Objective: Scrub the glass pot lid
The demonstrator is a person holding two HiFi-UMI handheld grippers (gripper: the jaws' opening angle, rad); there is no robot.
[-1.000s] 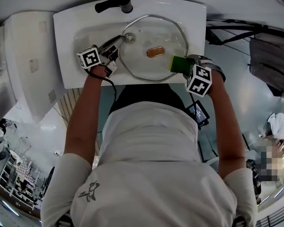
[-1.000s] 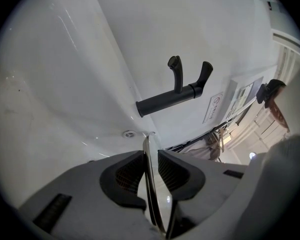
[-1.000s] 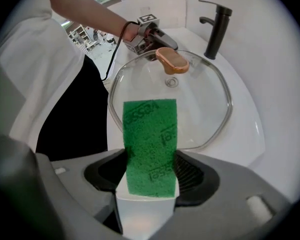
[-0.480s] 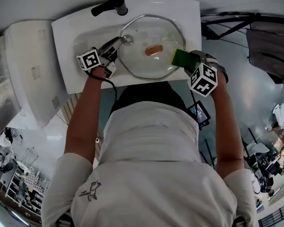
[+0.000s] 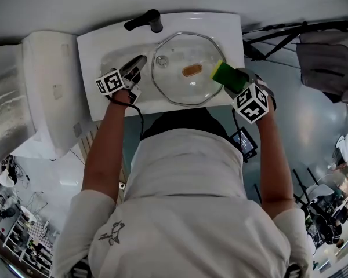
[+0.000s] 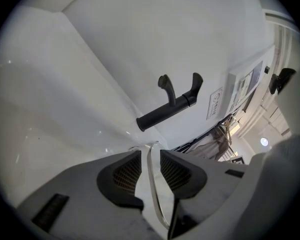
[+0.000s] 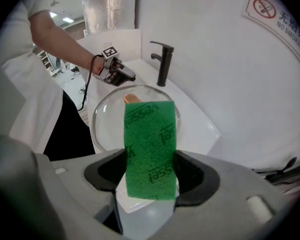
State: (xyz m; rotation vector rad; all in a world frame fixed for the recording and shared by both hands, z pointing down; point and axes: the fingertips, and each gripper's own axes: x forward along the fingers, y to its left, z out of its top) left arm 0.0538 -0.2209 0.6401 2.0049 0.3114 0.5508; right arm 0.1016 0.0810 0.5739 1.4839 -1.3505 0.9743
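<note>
The glass pot lid (image 5: pixel 177 86), with a metal rim and a copper knob (image 5: pixel 191 70), lies in the white sink (image 5: pixel 104 48). My left gripper (image 5: pixel 140 61) is at its left edge. In the left gripper view the lid's rim (image 6: pixel 154 189) runs between the pads of the left gripper (image 6: pixel 149 156) with a gap on each side; the jaws have just been opening. My right gripper (image 7: pixel 150 170) is shut on a green scrub sponge (image 7: pixel 150 144), held above the lid's right edge (image 5: pixel 223 72). The right gripper view shows the lid (image 7: pixel 107 126) beyond the sponge.
A black faucet (image 5: pixel 145 21) stands at the back of the sink and also shows in the left gripper view (image 6: pixel 167 109). A white boxy unit (image 5: pixel 49 91) stands left of the sink. A white wall runs behind it. The person's body fills the near side.
The right gripper has risen and tilted with the sponge, now over the lid's right edge. The left gripper's tips have drawn slightly back from the lid's left rim.
</note>
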